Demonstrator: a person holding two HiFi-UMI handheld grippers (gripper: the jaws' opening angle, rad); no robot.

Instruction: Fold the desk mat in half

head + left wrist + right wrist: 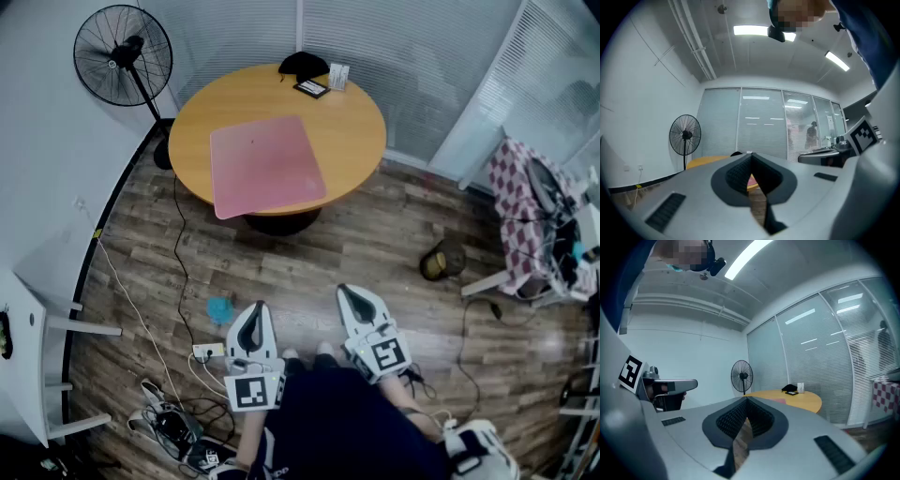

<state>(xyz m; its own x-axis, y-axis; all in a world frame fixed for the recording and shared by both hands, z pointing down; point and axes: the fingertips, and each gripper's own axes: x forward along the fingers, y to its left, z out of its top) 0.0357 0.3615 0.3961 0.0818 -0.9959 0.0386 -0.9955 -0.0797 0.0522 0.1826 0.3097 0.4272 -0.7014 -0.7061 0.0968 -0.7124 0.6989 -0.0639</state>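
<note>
A pink desk mat [266, 166] lies flat and unfolded on a round wooden table [356, 127], with its near edge overhanging the table's rim. Both grippers hover over the floor well short of the table, pointing toward it. My left gripper [258, 306] is shut with nothing in it, and my right gripper [342, 290] beside it is shut and empty too. In the left gripper view the closed jaw tips [750, 155] hide most of the table [705, 161]. The right gripper view shows its closed tips [746, 399] and, beyond them, the table [804, 400] with a strip of the mat [780, 401].
A standing fan [123, 54] is left of the table. A black object [303, 64], a dark flat device [311, 88] and a small card stand [338, 76] sit at the table's far edge. Cables and a power strip [208, 352] lie on the floor; a white chair [37, 356] stands left, a checkered cloth [517, 187] right.
</note>
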